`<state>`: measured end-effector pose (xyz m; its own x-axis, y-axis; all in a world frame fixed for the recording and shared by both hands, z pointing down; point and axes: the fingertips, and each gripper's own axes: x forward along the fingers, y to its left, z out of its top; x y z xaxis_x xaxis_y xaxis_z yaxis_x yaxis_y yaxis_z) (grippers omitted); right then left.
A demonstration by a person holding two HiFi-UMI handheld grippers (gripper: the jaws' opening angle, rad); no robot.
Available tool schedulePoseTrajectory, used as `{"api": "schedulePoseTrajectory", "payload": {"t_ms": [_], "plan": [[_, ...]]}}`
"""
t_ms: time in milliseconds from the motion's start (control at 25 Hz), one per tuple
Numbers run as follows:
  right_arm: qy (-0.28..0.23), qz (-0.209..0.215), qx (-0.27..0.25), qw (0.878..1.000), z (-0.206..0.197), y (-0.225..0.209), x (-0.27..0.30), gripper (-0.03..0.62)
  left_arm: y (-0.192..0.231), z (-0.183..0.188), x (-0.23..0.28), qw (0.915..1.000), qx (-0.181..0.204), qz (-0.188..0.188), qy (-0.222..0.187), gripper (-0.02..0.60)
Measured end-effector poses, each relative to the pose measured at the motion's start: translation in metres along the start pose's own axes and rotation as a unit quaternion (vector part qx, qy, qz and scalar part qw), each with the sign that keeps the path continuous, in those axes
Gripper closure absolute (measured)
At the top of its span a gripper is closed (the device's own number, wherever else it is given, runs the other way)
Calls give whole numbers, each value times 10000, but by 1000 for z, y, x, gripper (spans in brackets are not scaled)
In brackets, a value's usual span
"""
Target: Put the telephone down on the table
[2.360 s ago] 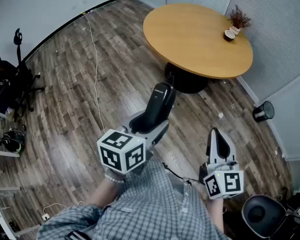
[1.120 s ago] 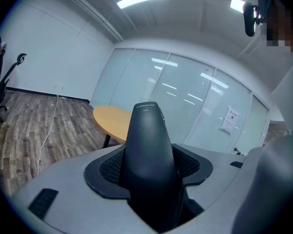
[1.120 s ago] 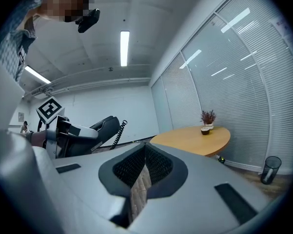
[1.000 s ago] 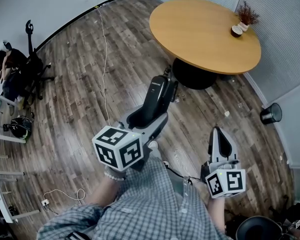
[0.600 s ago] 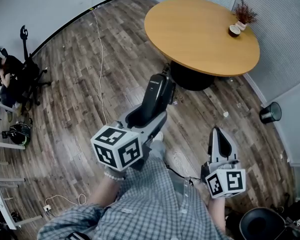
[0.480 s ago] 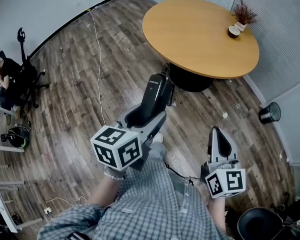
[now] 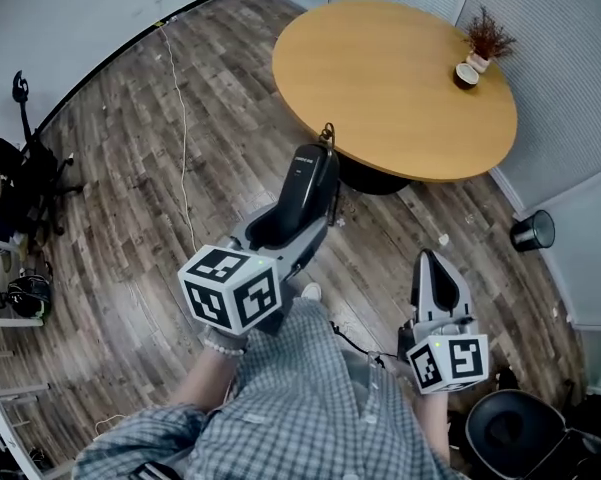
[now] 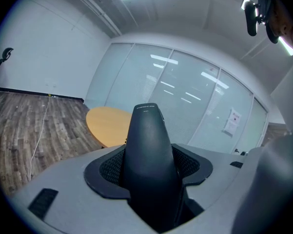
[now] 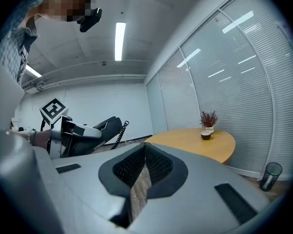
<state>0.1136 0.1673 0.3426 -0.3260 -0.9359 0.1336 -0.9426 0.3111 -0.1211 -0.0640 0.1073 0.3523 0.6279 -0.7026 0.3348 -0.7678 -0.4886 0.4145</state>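
The black telephone handset (image 7: 307, 190) (image 8: 148, 145) stands out forward from my left gripper (image 7: 283, 232) (image 8: 148, 172), whose jaws are shut on its lower part. It hangs in the air over the wooden floor, its top end near the close rim of the round wooden table (image 7: 390, 68) (image 8: 106, 125). A coiled cord (image 7: 328, 134) shows at the handset's top end. My right gripper (image 7: 436, 274) (image 9: 145, 154) is lower right, shut, with nothing held; it points toward the table (image 9: 197, 143).
A potted dry plant (image 7: 483, 40) (image 9: 208, 120) and a small bowl (image 7: 464, 75) sit at the table's far right. A black bin (image 7: 530, 230) stands by the glass wall. A cable (image 7: 183, 118) runs over the floor. Office chairs stand at far left (image 7: 25, 168) and bottom right (image 7: 510, 430).
The person and both grippers have moved closer to the table; the handset's top now nearly reaches the table's near rim. The grip on the handset is unchanged.
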Motion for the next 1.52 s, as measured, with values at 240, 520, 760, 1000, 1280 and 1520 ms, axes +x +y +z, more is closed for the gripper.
{"api": "schedulePoseTrajectory", "payload": {"t_ms": [240,520,760,1000,1280,1520], "plan": [[7,-268,-1,9996,6,-14,32,586,23,25,34,9999,41,-164,20,302],[-63,-339,9,9994,9,-18,77,586,53,48,59,9996,94,-254,6,302],[21,-379,37,9993,7,-18,104,586,77,57,75,9997,49,-234,62,302],[174,-468,68,9987,1,-21,114,586,92,56,85,9996,-15,-212,169,302],[280,-366,82,9989,6,-44,137,586,96,66,114,9997,-125,-117,200,302],[303,-92,81,9995,7,-65,167,586,105,71,138,9996,-194,129,168,302]]}}
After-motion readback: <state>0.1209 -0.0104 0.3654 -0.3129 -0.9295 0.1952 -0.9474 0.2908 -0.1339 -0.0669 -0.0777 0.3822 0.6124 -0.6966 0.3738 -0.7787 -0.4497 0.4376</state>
